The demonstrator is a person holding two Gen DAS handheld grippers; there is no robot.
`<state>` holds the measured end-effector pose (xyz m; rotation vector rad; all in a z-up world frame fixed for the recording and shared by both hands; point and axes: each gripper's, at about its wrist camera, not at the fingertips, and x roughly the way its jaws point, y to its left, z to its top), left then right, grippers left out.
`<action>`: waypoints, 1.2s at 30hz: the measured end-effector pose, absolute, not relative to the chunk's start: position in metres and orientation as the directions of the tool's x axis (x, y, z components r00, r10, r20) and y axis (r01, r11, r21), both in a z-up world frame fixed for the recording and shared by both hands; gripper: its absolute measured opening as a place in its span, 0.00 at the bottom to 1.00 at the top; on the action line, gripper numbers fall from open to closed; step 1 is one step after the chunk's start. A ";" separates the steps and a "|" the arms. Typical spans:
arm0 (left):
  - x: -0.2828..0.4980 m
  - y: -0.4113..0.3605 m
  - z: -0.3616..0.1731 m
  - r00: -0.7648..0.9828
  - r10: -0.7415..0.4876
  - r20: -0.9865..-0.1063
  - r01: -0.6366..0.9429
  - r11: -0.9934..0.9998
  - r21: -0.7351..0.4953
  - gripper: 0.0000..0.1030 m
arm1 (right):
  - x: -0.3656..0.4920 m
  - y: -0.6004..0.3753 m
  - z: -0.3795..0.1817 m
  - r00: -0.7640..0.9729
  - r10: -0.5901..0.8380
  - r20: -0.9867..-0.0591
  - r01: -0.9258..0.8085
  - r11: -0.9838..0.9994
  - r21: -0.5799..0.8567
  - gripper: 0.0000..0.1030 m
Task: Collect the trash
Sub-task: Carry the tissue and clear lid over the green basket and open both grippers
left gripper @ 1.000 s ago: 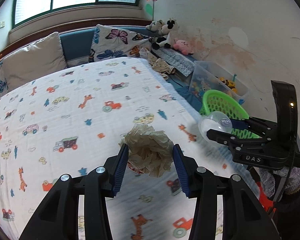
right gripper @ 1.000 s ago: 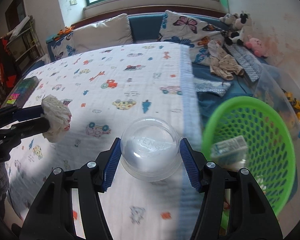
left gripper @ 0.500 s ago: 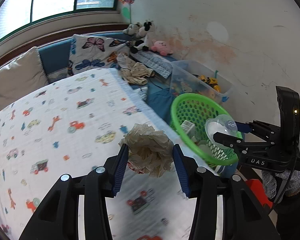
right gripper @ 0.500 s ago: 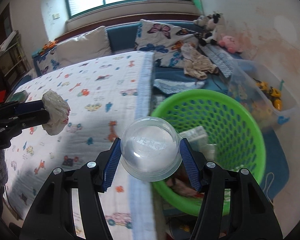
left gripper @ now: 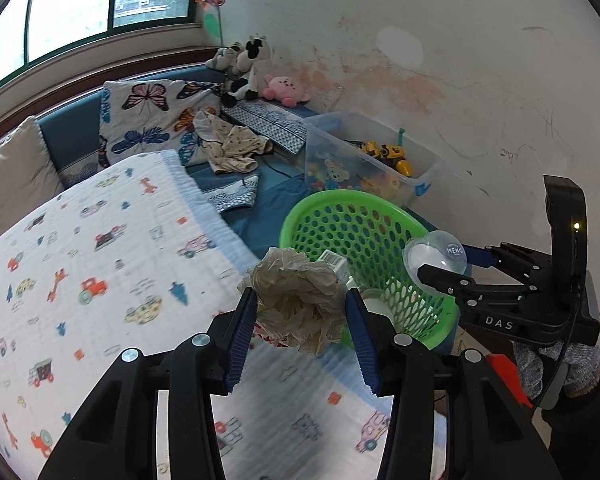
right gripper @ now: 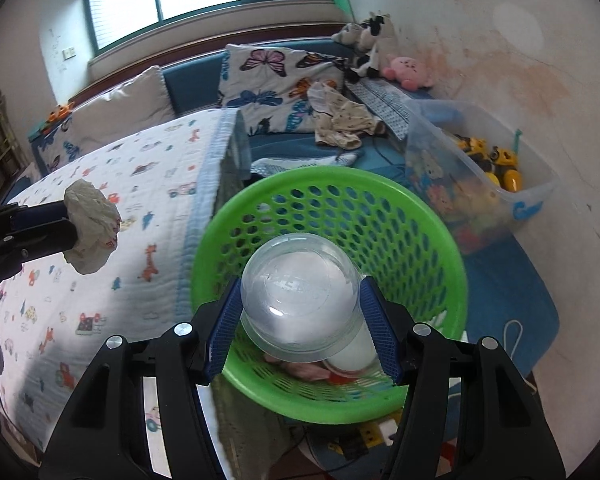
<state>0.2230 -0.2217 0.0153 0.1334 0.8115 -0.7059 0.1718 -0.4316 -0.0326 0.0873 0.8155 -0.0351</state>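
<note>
While both tools hang past the bed's [left gripper: 100, 248] right edge, we note the green basket [right gripper: 236, 216] beside it; our right tool [right gripper: 300, 316] clamps a clear plastic dome [right gripper: 300, 296] above the basket, left tool [left gripper: 302, 316] pinches crumpled paper [left gripper: 300, 300] near its rim.

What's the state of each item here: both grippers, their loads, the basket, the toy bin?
left gripper: shut on crumpled paper, beside the basket.
crumpled paper: wadded, held off the bed.
right gripper: shut on clear dome lid, over the basket.
clear dome lid: intact, dome facing the camera, held in the air.
green basket: upright, some trash already inside.
clear toy bin: open, no lid, toys inside.
</note>
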 end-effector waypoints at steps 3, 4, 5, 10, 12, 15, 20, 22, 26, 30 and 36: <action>0.226 -0.233 0.013 0.467 -0.525 -0.711 0.632 0.761 -0.146 0.43 | 0.171 -0.439 -0.036 0.680 -0.009 -0.733 0.081 0.995 0.063 0.58; 0.226 -0.235 0.013 0.465 -0.524 -0.713 0.634 0.759 -0.145 0.43 | 0.171 -0.442 -0.038 0.678 -0.014 -0.735 0.087 0.994 0.061 0.58; 0.226 -0.237 0.012 0.464 -0.524 -0.714 0.636 0.758 -0.144 0.43 | 0.171 -0.445 -0.039 0.676 -0.019 -0.736 0.093 0.994 0.060 0.58; 0.229 -0.252 0.007 0.449 -0.522 -0.725 0.646 0.751 -0.140 0.43 | 0.172 -0.455 -0.044 0.666 -0.033 -0.745 0.118 0.991 0.062 0.58; 0.230 -0.257 0.004 0.444 -0.521 -0.729 0.650 0.747 -0.139 0.43 | 0.172 -0.457 -0.047 0.662 -0.033 -0.749 0.121 0.991 0.064 0.58; 0.230 -0.263 0.002 0.435 -0.522 -0.734 0.656 0.742 -0.138 0.43 | 0.174 -0.459 -0.050 0.655 -0.035 -0.755 0.124 0.990 0.061 0.59; 0.230 -0.273 -0.001 0.427 -0.522 -0.739 0.664 0.735 -0.136 0.43 | 0.175 -0.462 -0.053 0.653 -0.030 -0.757 0.126 0.990 0.068 0.63; 0.231 -0.276 -0.002 0.423 -0.523 -0.740 0.665 0.734 -0.139 0.43 | 0.174 -0.462 -0.053 0.653 -0.029 -0.757 0.128 0.989 0.071 0.64; 0.233 -0.283 -0.003 0.417 -0.526 -0.741 0.669 0.730 -0.142 0.43 | 0.171 -0.464 -0.054 0.654 -0.028 -0.756 0.131 0.988 0.076 0.65; 0.233 -0.290 -0.007 0.406 -0.526 -0.747 0.674 0.724 -0.144 0.43 | 0.167 -0.467 -0.052 0.657 -0.028 -0.753 0.133 0.988 0.079 0.66; 0.234 -0.300 -0.014 0.392 -0.517 -0.761 0.673 0.725 -0.147 0.43 | 0.158 -0.468 -0.047 0.670 -0.029 -0.742 0.133 0.988 0.081 0.69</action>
